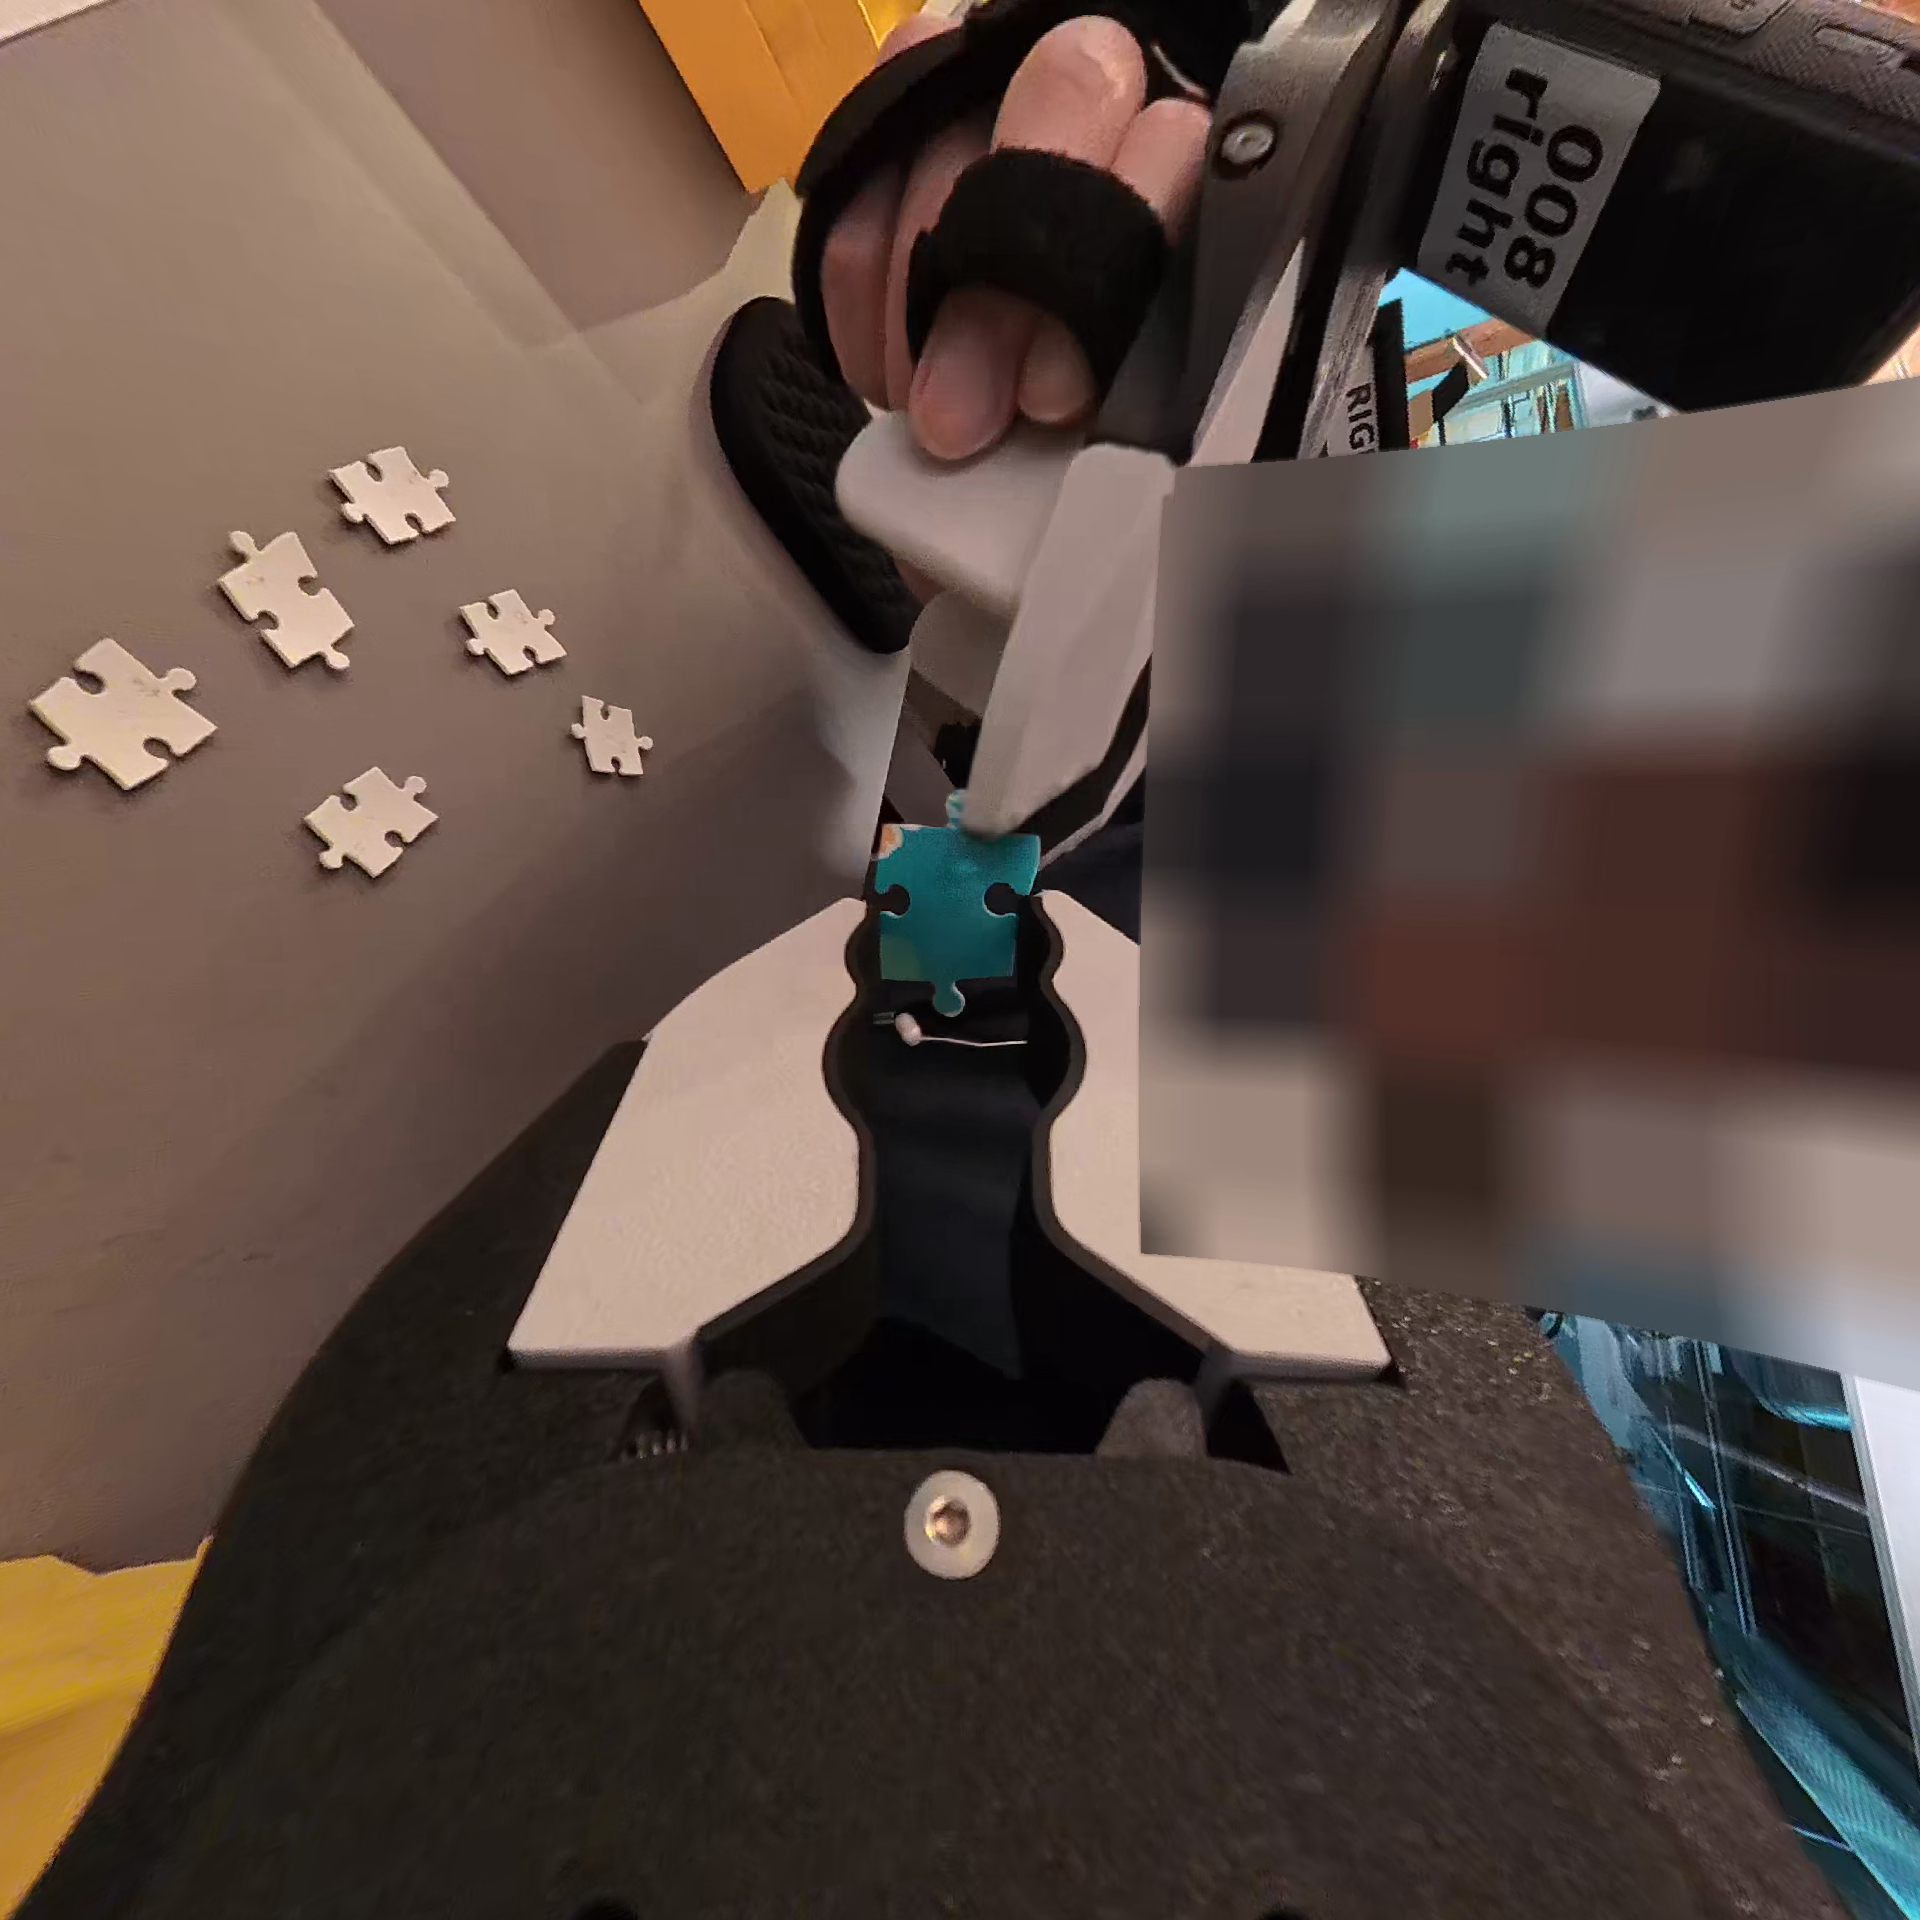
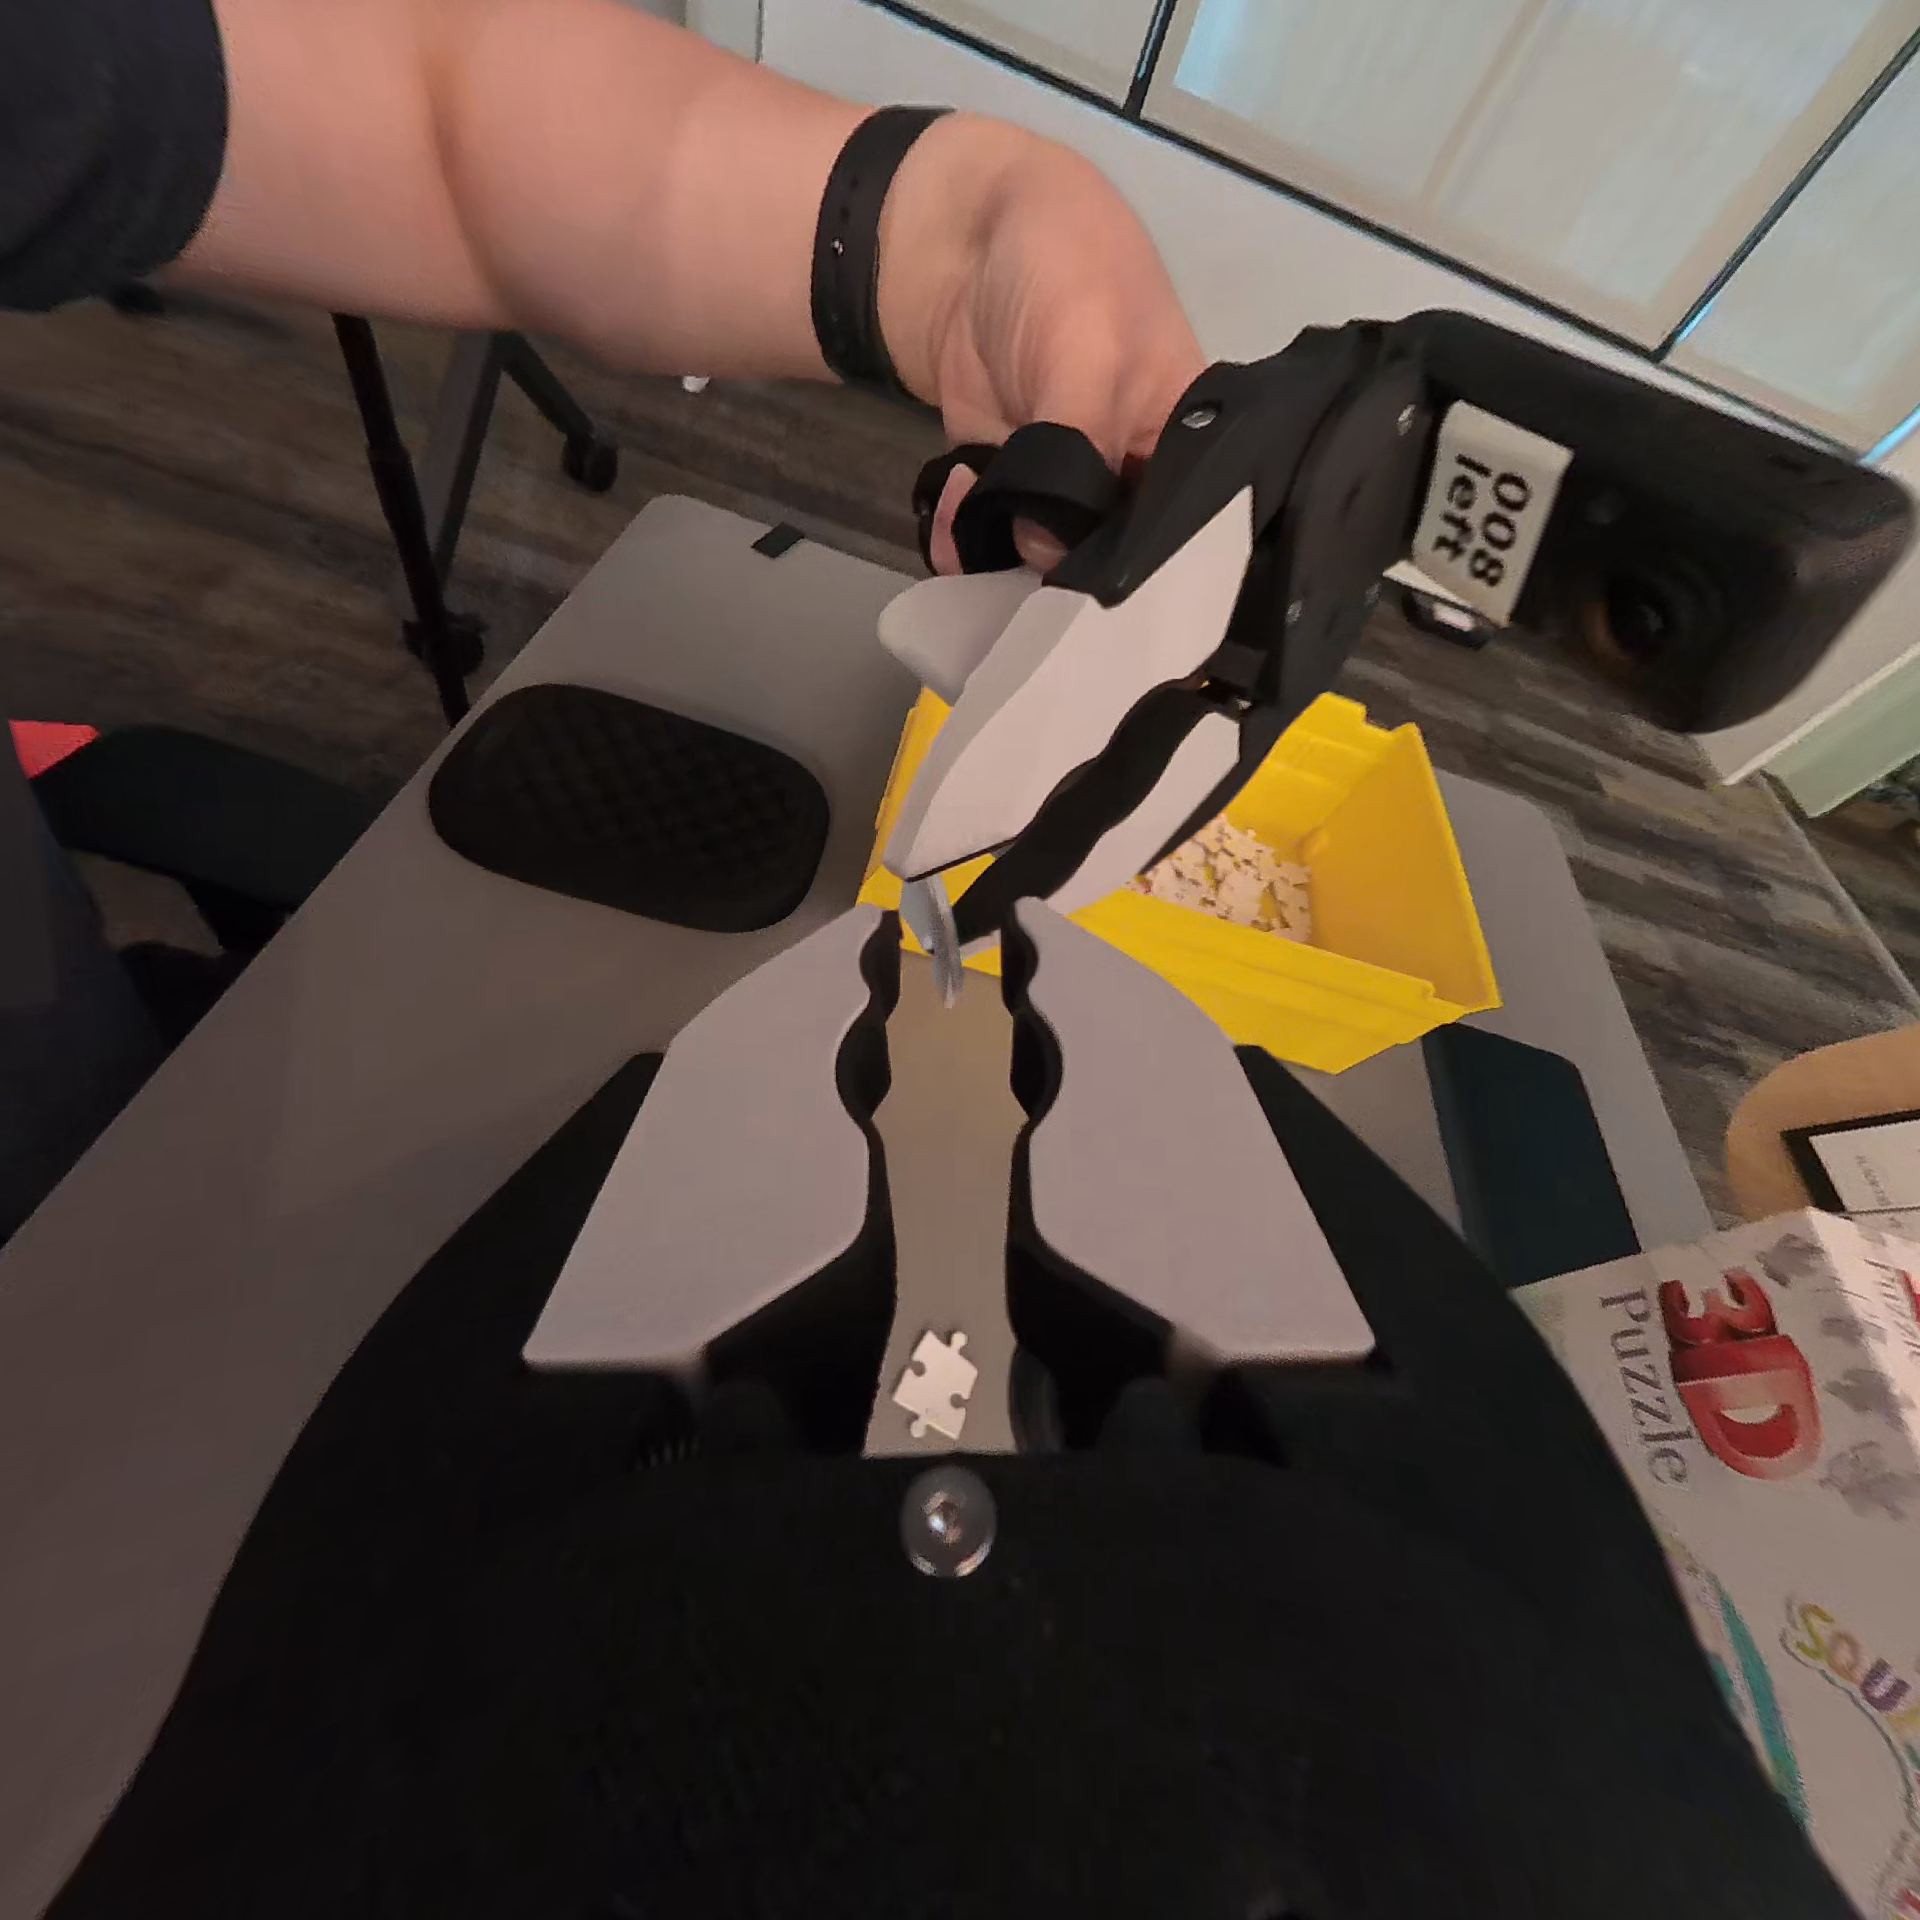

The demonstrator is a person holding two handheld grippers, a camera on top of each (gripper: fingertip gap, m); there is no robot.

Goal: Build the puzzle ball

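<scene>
Puzzle piece (image 1: 951, 925), teal side showing, is pinched by its edges in the left claw (image 1: 956, 909), up off the bench (image 1: 312, 1143). Right claw (image 2: 951, 920) is spread apart, straddling the piece's top edge. Six white pieces (image 1: 286, 603) lie loose on the bench, yellow bin (image 2: 1195, 966) farther back.

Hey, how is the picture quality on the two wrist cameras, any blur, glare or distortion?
Left wrist view: fisheye stretch toward the edges; the teal piece and the loose pieces are sharp; a mosaic patch covers the right middle. Right wrist view: the box at the edge is smeared, the bin fairly sharp. Both: soft, even indoor light with no glare.
</scene>
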